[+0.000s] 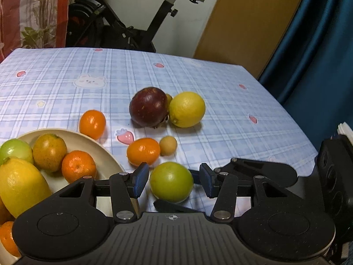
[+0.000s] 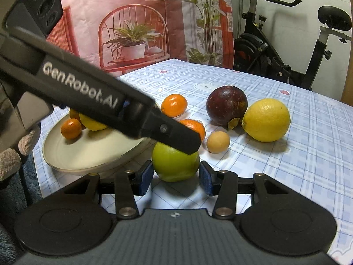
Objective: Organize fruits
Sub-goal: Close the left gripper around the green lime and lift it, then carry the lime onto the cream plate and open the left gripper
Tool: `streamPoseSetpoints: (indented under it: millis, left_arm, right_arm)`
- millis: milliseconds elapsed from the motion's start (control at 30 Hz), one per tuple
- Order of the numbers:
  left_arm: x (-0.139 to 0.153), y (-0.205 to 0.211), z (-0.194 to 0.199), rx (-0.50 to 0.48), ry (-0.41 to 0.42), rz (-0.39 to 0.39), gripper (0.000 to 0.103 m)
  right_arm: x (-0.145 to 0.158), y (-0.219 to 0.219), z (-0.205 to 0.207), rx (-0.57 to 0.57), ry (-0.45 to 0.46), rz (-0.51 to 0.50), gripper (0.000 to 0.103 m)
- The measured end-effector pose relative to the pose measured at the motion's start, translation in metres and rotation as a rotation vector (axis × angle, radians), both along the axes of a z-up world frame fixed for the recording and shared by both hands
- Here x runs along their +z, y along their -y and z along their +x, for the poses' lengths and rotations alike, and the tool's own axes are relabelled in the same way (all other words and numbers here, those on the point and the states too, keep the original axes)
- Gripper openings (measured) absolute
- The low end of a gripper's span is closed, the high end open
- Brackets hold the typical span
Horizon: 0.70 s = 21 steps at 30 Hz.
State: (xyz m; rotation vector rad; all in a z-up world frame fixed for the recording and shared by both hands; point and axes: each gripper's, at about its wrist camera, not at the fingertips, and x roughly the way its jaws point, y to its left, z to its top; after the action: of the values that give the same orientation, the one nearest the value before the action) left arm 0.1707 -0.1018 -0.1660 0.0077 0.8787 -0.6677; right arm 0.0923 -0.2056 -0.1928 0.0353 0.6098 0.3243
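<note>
Between your spread right gripper pads sits the green fruit; your left gripper, also spread, brackets it, plate left.

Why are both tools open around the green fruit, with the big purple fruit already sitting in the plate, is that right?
Not quite. The purple fruit isn't in the plate; the right wrist view shows it on the tablecloth, touching the lemon. The rest holds: the left tool and right tool are both open around the green fruit.
</note>
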Motion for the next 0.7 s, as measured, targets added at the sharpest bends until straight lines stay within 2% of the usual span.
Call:
streamPoseSetpoints:
  millis: [267, 433, 700]
  left_arm:
    - [-0.010, 0.003, 0.000, -0.006, -0.021, 0.041, 0.054]
    - [-0.014, 0.006, -0.002, -0.017, -0.007, 0.066, 0.050]
    - [-0.004, 0.000, -0.010, 0.006, 0.018, 0.043, 0.050]
  right_arm:
    - [0.000, 0.001, 0.000, 0.000, -0.004, 0.007, 0.048]
    - [-0.001, 0.003, 0.003, -0.005, -0.025, 0.016, 0.047]
    - [0.002, 0.002, -0.004, -0.007, 0.018, 0.021, 0.046]
